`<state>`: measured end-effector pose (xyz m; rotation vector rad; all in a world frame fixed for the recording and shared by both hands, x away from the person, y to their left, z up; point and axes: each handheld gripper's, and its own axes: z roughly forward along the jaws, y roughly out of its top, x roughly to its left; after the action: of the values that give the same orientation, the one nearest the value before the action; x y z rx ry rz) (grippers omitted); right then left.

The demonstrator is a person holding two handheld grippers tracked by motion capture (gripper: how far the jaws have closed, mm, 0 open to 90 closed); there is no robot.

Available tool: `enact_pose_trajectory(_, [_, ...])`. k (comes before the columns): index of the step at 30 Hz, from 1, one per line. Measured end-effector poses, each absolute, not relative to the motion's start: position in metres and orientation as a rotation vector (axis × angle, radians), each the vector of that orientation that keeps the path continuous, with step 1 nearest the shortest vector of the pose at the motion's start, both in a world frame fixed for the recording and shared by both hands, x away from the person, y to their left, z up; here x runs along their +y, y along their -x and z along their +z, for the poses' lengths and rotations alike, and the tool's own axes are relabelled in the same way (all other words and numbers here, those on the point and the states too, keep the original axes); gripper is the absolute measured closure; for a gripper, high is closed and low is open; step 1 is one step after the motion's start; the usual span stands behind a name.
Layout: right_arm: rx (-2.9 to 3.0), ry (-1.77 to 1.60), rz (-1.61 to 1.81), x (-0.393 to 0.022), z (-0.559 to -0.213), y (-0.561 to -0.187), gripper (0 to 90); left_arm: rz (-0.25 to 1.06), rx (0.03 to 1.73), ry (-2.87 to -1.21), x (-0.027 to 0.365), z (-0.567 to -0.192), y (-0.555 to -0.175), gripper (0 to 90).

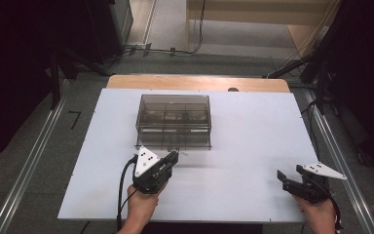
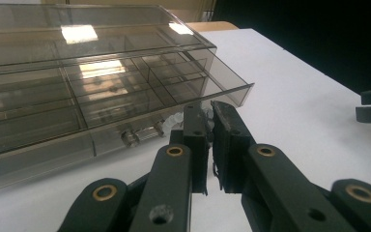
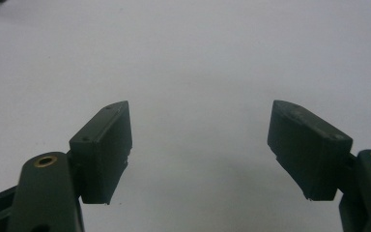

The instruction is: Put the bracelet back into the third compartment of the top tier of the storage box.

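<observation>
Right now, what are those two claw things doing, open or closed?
Left gripper: fingers nearly closed at the clear knob of the smoky plastic drawer box; whether they grip it cannot be told.
Right gripper: open, holding nothing.

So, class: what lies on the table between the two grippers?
Nothing: in the high view, bare white table runs from the left gripper to the right gripper.
</observation>
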<state>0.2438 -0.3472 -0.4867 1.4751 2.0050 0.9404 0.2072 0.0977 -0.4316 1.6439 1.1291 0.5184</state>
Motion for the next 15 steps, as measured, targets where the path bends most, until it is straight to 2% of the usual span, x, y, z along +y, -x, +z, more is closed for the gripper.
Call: enact_pose_trajectory(15, [2.009,-1.477,0.938,-0.3471,-0.487,-0.244,22.3,0.529,1.105,-1.63,0.0948,-0.4245,-0.2089,85.1])
